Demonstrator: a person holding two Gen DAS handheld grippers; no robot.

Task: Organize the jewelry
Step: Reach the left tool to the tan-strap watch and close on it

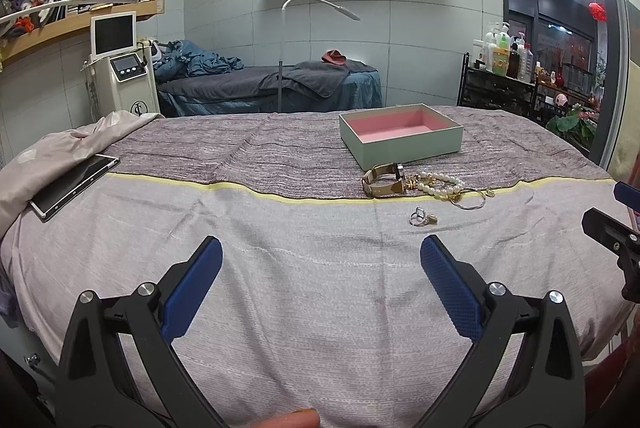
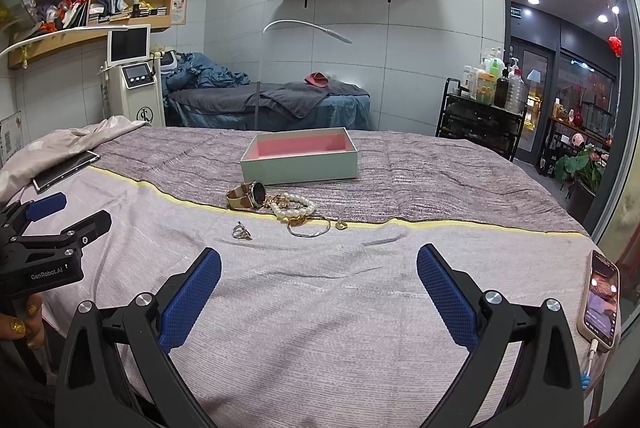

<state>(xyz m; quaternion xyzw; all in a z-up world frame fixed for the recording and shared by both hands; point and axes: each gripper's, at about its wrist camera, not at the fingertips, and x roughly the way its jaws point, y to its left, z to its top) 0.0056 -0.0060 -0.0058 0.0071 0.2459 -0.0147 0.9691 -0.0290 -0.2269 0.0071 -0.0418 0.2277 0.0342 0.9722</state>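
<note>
A pale green box (image 1: 402, 140) (image 2: 299, 164) with a pink lining stands open on the bed, nothing visible inside. In front of it lie a gold-strap watch (image 1: 383, 180) (image 2: 248, 197), a pearl bracelet (image 1: 442, 184) (image 2: 292, 209), a thin gold chain (image 1: 472, 202) (image 2: 310, 228) and a silver ring (image 1: 418, 218) (image 2: 241, 231). My left gripper (image 1: 322, 248) is open, low over the bedspread, short of the ring. My right gripper (image 2: 319, 260) is open too, nearer than the jewelry. Each gripper shows at the edge of the other's view, the right gripper (image 1: 616, 224) and the left gripper (image 2: 68, 212).
A tablet (image 1: 74, 186) (image 2: 66, 170) lies at the bed's left edge on a crumpled sheet. A phone (image 2: 600, 302) on a cable lies at the right edge. Behind the bed are a massage table (image 1: 272, 88), a floor lamp and a bottle cart (image 2: 484, 116).
</note>
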